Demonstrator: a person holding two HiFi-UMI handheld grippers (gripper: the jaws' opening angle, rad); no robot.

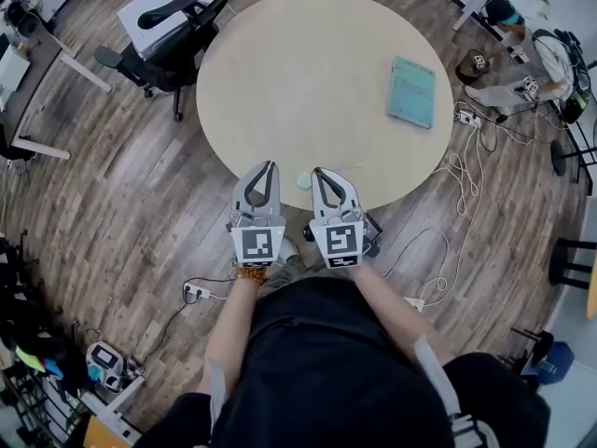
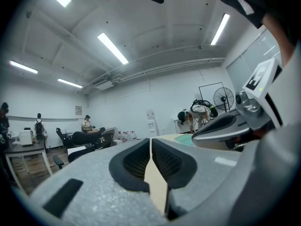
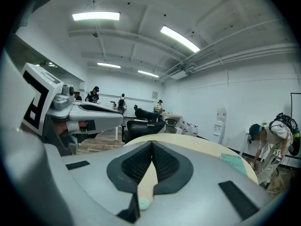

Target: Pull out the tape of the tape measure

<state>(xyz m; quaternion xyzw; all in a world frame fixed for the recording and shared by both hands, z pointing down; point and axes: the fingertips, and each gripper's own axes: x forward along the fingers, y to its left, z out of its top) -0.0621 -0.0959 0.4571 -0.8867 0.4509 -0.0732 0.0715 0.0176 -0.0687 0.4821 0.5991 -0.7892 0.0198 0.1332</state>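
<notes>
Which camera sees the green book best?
The head view: it looks down on the whole green book, flat on the table. The right gripper view shows it small and slanted; the left gripper view, only a thin sliver.

Open-plan office/lab: people (image 3: 95, 94) working at desks (image 1: 42, 63), chairs (image 1: 177, 26) sitting by round table (image 1: 308, 82), strip lights (image 2: 113, 48) glowing, cables (image 1: 462, 180) trailing over wood floor (image 1: 121, 213).

table (image 1: 280, 73): dead ahead
tape measure (image 1: 304, 181): on table, 6 o'clock edge
left gripper (image 1: 270, 165): tape measure's 9 o'clock
right gripper (image 1: 318, 171): tape measure's 3 o'clock
pad (image 1: 411, 91): on table, 3 o'clock side
chair (image 1: 177, 17): beside table, 10 o'clock
</notes>
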